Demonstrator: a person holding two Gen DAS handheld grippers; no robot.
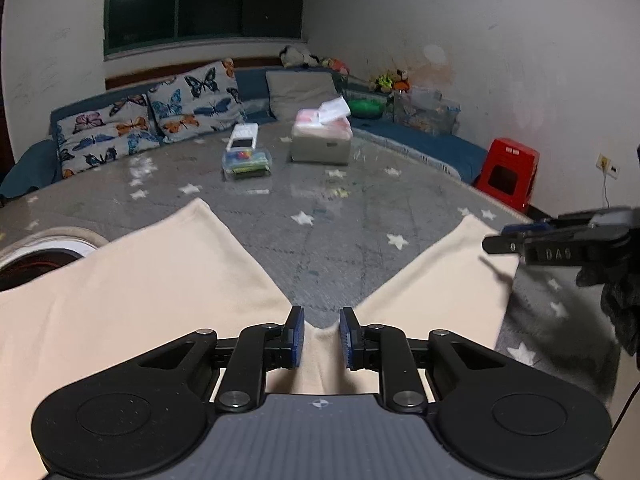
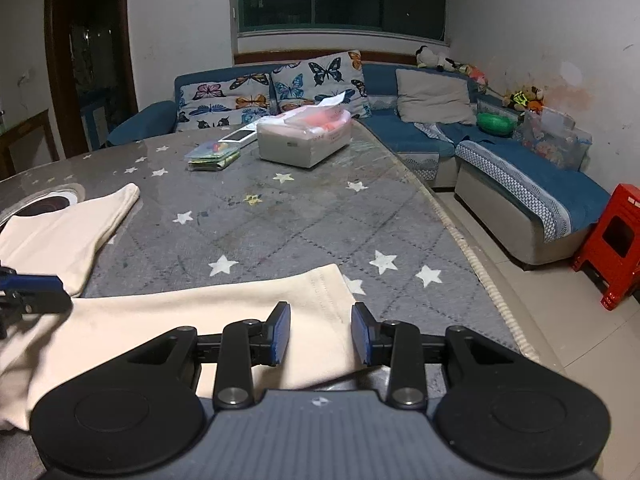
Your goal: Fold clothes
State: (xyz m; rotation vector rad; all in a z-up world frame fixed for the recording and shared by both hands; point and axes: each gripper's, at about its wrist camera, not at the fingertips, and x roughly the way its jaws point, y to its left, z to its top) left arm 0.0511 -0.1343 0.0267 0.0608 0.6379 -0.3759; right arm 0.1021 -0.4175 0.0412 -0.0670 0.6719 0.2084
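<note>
Progress: early, as I judge it. Cream garment lies spread flat on the grey star-print table cover, near edge, w/ two sleeve- or leg-like parts fanning out in a V; can't tell shirt vs. shorts. No fold visible yet, so nearly all folding is left to do.

Going L to R:
- Round cut-out in the table at far left, dark inside, garment's left part overlapping its rim.
- Left part of garment runs up-left; its end sits near the cut-out.
- Left gripper: fingers narrowly apart, straddling the notch where the two parts meet; cloth shows between them, not pinched as far as I can see.
- Right part of garment has a stitched hem at its end.
- Right gripper: fingers wider apart, over the hem end, nothing clamped.

Containers, further back:
- Clear lidded box w/ colourful small items inside, too small to name; white flat device lies just behind it, maybe resting on it.
- Tissue box, grey-white, pink pack inside, one sheet sticking up.
- On sofa at right: clear plastic bin of toys, contents blurred; green round item beside it.
</note>
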